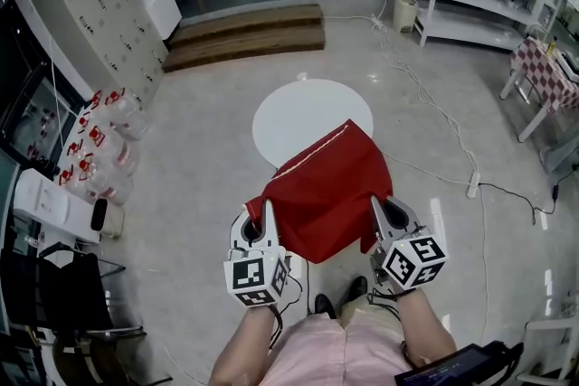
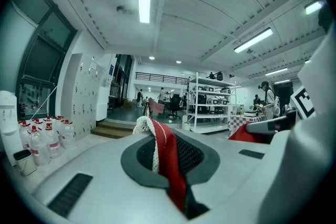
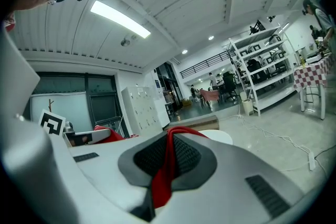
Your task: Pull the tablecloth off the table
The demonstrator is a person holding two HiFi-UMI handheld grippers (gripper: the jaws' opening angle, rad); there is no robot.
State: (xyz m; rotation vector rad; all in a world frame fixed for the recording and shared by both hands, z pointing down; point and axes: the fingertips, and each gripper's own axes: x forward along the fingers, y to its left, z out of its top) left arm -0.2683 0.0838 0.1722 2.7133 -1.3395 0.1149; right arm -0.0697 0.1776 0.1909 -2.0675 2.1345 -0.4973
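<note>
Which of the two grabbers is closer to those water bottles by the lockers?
Left. The left gripper holds the red tablecloth on the side of the water bottles; the right gripper grips the cloth's other edge, farther away.

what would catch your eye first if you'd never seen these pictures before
A bright red fabric tablecloth with a white-trimmed edge hangs bunched at the middle of the head view, its far edge overlapping the near rim of the round white table. The left gripper and right gripper each pinch a near corner, jaws shut on the cloth. Clear plastic bottles with red labels stand at the left.
</note>
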